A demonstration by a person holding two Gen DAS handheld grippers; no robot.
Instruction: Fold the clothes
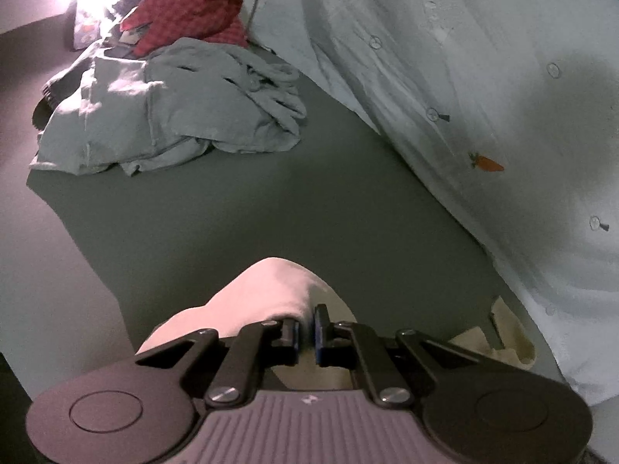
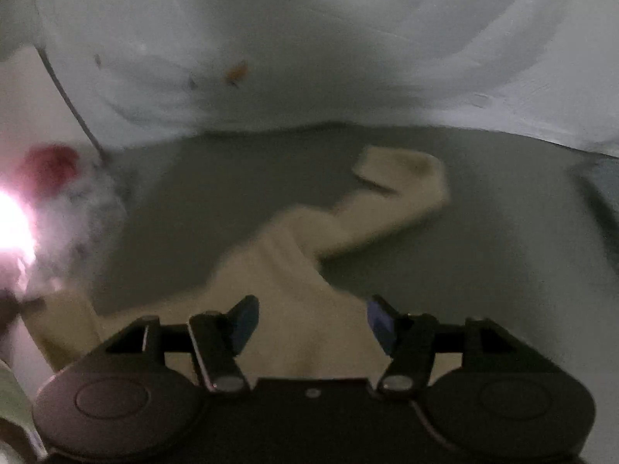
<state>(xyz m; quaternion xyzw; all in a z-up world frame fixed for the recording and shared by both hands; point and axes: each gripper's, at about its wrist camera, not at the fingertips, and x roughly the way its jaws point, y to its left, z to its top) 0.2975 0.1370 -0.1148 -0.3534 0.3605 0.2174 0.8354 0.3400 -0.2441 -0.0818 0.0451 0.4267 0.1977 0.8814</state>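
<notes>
Cream garment (image 2: 309, 255) spread on grey-green sheet (image 1: 271, 212), sleeve bent toward pale carrot-print quilt (image 1: 464, 77); left gripper (image 1: 305, 328) clamped on a fold of it; right gripper (image 2: 311, 319) parted above it, pads clear of cloth; crumpled grey clothes (image 1: 174, 108) and red checked cloth (image 1: 189, 4) beyond.

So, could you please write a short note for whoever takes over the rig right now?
Left tool: shut on a corner of the cream garment.
Right tool: open above that garment, nothing gripped.
Cream garment lies spread on the grey-green surface, one sleeve bent outward.
Grey garment and red checked garment are crumpled at the far side.
Done: no folds visible.
Left: fold all three.
</notes>
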